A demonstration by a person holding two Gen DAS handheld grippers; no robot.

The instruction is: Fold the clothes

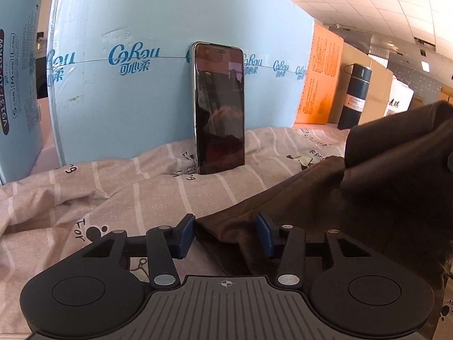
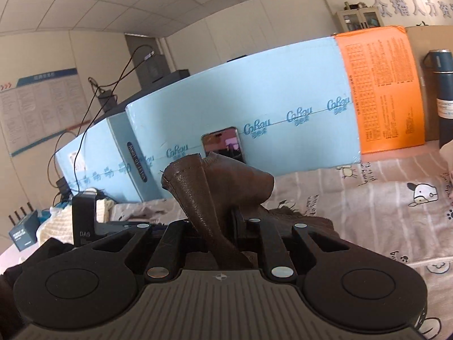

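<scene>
Nearest the left wrist camera, the left gripper [image 1: 226, 235] sits low over the bed with its blue pads [image 1: 187, 235] spread apart, released, and a corner of the brown garment [image 1: 311, 212] lying between them. That view shows the cloth spread flat toward the right, where part of it rises in a dark fold at the frame's edge. From the right wrist, the right gripper [image 2: 220, 226] is clenched on the same garment [image 2: 203, 198]: a bunched, leathery-looking ridge of it stands up between the fingers (the pads themselves are hidden by the fabric) and hides the lower half of the phone [image 2: 223, 144].

Only the left view shows the phone [image 1: 219, 107] whole, standing upright on the bedsheet [image 1: 127, 192] and leaning against the light blue box [image 1: 170, 85], its dark screen reflecting the room. Only the right view shows a cream knitted item [image 2: 56, 221] and cables [image 2: 85, 107] off to the left, with a notice board on the far wall.

Pinkish with pale stripes and cartoon animals, the sheet is rumpled. Beside the blue box stands an orange box [image 1: 320, 85], then a dark flask [image 1: 355, 96]. Overhead is a tiled office ceiling.
</scene>
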